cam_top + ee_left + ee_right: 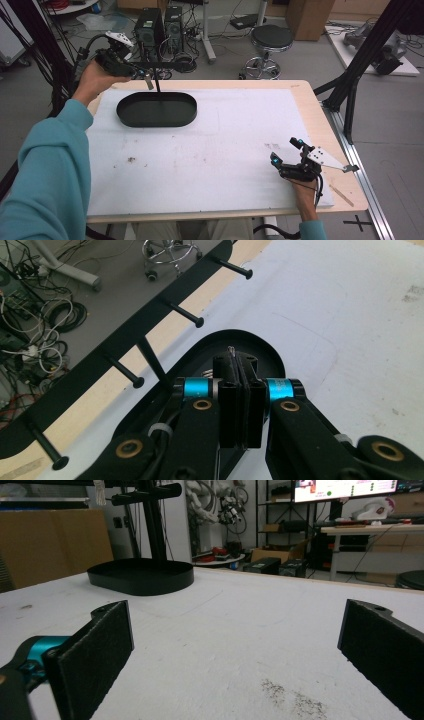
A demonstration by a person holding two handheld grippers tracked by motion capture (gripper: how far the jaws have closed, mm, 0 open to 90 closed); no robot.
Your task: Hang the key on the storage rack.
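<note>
A black stand rises at the far left of the table: an oval tray base [156,111], a thin post and a crossbar [167,64] with several pegs [182,313]. My left gripper [142,75] is held by a hand just left of the post, above the tray's far-left end. Its jaws are shut on a small silvery metal piece [148,82], and a thin wire loop [232,349] sticks out past the pads. My right gripper [286,151] rests low at the near right of the table, open with nothing between its pads [107,650]. From there the tray base [142,577] lies far ahead.
A white mat [225,145] covers the wooden table [320,120], with small dark smudges [131,160]. Past the far edge, a stool [270,40] and computer towers [160,25] stand on the floor. A black frame leg [350,80] stands at the right edge.
</note>
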